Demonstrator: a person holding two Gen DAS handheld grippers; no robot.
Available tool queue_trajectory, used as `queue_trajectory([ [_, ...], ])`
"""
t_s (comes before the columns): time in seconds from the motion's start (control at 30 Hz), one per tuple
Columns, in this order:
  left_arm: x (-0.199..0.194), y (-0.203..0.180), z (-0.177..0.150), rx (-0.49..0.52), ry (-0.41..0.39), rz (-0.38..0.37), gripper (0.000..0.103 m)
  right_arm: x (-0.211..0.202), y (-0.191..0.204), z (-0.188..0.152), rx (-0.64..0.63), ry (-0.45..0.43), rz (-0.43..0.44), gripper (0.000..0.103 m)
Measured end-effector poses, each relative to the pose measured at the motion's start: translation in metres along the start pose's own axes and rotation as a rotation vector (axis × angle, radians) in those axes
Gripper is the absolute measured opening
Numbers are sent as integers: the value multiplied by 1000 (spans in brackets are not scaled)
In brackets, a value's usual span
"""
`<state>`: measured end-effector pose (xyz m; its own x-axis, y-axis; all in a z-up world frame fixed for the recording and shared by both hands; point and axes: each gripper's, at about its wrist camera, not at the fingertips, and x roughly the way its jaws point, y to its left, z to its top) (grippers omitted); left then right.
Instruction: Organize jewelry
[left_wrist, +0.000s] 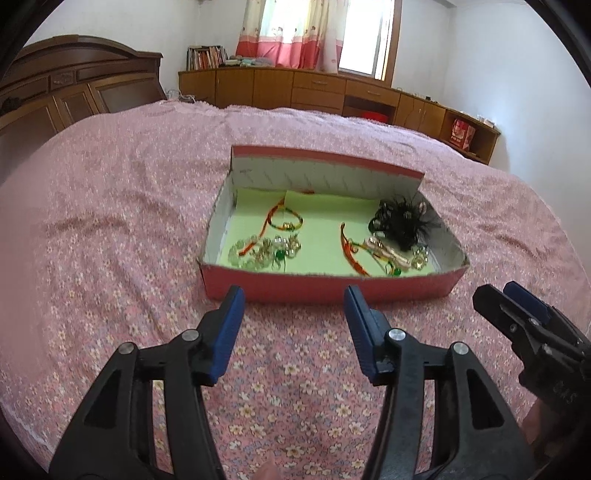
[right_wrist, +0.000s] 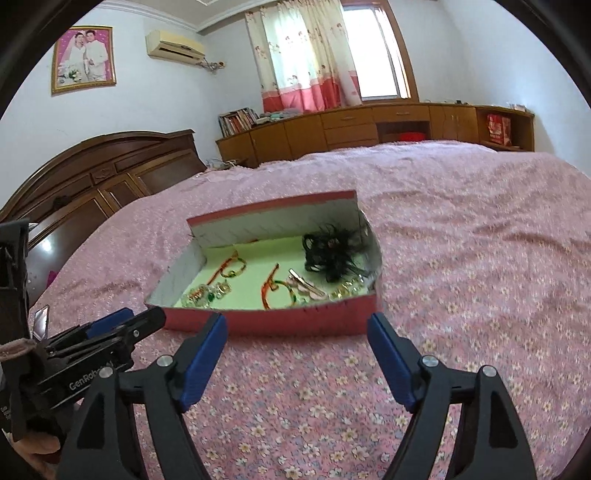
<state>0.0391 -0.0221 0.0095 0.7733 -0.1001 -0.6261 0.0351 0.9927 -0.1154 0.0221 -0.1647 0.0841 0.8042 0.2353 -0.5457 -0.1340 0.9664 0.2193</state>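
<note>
left wrist view: jewelry (left_wrist: 266, 251) lies inside the red box (left_wrist: 332, 288); left gripper (left_wrist: 293, 295) and right gripper (right_wrist: 297, 321) hover released before it, empty, placed for reaching in.

Red box (left_wrist: 325, 288) w/ green lining, pink floral bedspread (left_wrist: 110, 221), blue fingers (left_wrist: 227, 332).

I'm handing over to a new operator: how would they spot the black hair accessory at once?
Find the red box on the pink floral bedspread. The black hair accessory sits in its far right corner, on the green lining. It is the only dark, fluffy, feathery item; the rest is bright cords and shiny beads.
</note>
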Motion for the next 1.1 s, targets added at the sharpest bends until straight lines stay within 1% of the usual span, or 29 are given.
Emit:
queue_trajectory([
  [0.43,4,1,-5,-4,18,13,48,2,-6,-10,16,16,-21,81],
  [1.1,1,-1,-4,8,10,9,48,1,-7,-9,21,16,-25,81],
])
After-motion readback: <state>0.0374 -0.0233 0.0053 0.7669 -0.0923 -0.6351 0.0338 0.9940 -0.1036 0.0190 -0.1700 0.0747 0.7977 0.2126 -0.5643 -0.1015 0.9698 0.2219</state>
